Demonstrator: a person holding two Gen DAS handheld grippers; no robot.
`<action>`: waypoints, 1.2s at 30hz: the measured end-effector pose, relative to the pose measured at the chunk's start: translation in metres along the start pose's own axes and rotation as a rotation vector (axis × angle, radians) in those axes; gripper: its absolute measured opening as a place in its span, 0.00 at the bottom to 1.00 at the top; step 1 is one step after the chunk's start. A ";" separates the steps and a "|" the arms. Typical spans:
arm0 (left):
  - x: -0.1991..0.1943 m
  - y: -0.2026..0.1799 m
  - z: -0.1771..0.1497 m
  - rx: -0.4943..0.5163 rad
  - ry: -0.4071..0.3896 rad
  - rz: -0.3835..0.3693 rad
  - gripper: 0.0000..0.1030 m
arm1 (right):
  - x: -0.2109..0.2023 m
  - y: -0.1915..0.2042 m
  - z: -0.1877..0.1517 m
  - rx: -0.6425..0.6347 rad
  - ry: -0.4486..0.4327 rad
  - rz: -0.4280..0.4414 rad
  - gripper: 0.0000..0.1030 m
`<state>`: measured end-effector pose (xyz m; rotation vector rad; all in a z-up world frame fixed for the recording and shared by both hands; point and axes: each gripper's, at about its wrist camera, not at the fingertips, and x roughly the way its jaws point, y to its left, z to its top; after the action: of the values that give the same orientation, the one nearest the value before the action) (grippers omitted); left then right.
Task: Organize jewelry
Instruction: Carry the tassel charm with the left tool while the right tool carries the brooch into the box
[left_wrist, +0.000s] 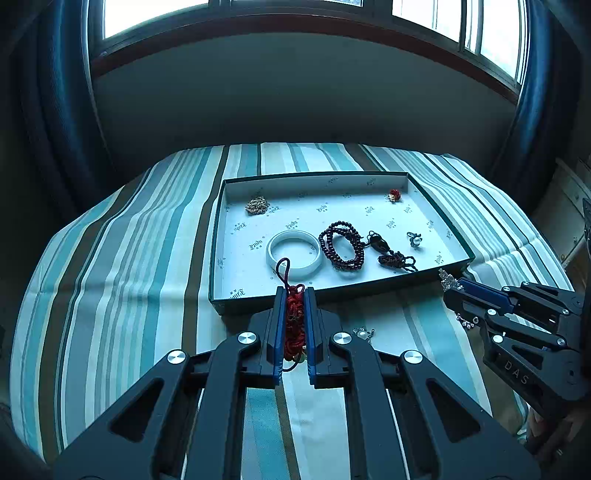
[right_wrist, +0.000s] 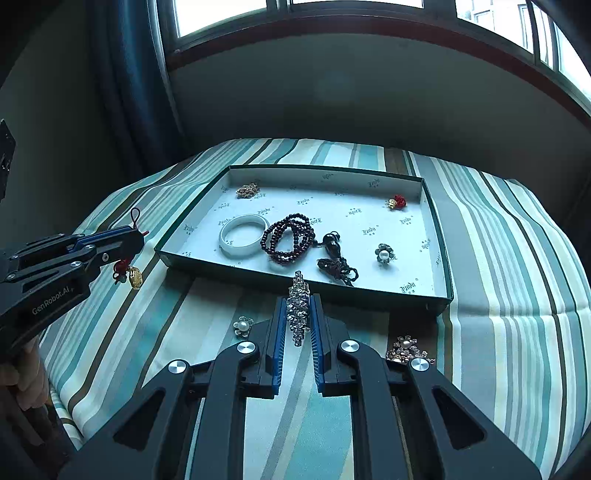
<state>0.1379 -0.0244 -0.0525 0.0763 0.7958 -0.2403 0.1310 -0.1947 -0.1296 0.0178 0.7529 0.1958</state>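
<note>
Clamped between the blue pads of the left gripper (left_wrist: 294, 295): a red knotted cord bracelet (left_wrist: 294, 317), jaws nearly closed on it, just short of the shallow green-walled cardboard tray (left_wrist: 216, 295). Pinched likewise in the right gripper (right_wrist: 299, 301): a clear crystal bracelet (right_wrist: 298, 308), jaws narrow around it, near the tray's front wall. Lying inside the tray: white bangle (left_wrist: 293, 252), dark beaded strand (left_wrist: 341, 245). Resting on the striped cloth (right_wrist: 498, 258) beside the tray: small pearl flower ring (right_wrist: 242, 326).

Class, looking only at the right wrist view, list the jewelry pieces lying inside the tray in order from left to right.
White bangle → gold chain → dark bead bracelet → dark knotted tassel → pearl flower ring → red and gold charm.
</note>
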 end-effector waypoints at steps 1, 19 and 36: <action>-0.002 0.000 0.005 0.002 -0.012 -0.003 0.09 | -0.001 0.000 0.005 -0.003 -0.011 -0.003 0.13; 0.058 -0.006 0.105 0.004 -0.097 0.001 0.09 | 0.045 -0.024 0.103 -0.005 -0.102 -0.026 0.13; 0.202 -0.001 0.118 -0.015 0.106 0.088 0.09 | 0.158 -0.052 0.124 0.026 0.074 -0.041 0.13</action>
<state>0.3561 -0.0813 -0.1140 0.1100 0.8971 -0.1474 0.3367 -0.2101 -0.1505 0.0198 0.8288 0.1483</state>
